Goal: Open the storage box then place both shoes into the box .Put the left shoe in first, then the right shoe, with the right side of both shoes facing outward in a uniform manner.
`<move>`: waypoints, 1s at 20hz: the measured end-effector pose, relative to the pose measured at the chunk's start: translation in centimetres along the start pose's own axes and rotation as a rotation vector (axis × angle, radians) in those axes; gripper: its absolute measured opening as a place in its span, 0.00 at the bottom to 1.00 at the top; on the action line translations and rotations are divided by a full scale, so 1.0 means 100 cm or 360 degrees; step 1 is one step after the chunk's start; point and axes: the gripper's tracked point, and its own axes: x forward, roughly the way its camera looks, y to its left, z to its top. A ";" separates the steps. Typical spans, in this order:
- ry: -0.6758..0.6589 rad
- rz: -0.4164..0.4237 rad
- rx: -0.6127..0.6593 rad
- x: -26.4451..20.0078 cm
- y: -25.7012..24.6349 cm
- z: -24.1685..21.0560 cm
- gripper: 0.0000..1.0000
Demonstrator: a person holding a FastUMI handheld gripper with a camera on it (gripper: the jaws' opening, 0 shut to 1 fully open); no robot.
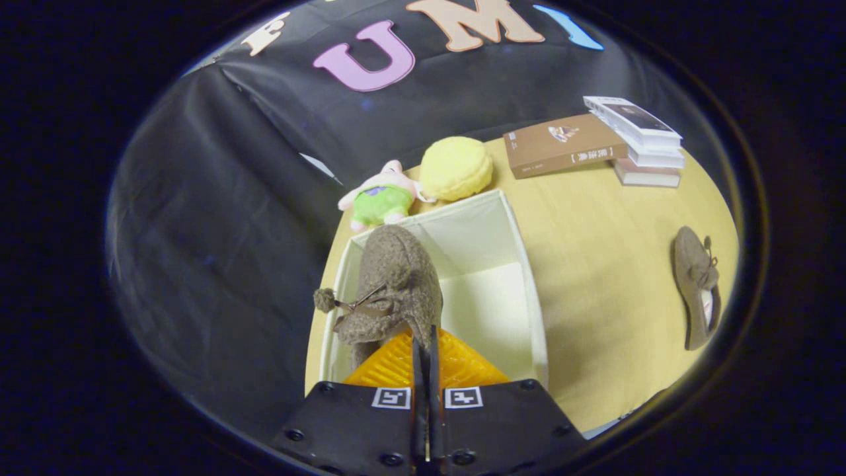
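My fingers point(426, 344) pinch the shoe's point(390, 291) thin rim over the box's point(525, 264) left side; it may slip and land facing wrong.

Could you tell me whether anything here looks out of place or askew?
Nothing looks damaged or spilled. The gripper is shut on a brown shoe hanging toe-up over the open box. The other shoe lies on its side on the table, apart from the box.

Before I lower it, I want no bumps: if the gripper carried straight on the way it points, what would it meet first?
The gripper, shut on the brown shoe, points down into the open storage box. Probably the shoe would touch the box's pale floor first, though depth is unclear.
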 end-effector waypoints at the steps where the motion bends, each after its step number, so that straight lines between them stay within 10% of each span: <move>1: 0.0000 -0.0025 0.0011 0.006 0.000 -0.003 0.05; 14: 0.0231 -0.0258 -0.0161 0.082 -0.016 -0.057 0.05; 20: 0.0319 -0.0177 -0.0257 0.079 0.001 -0.068 0.22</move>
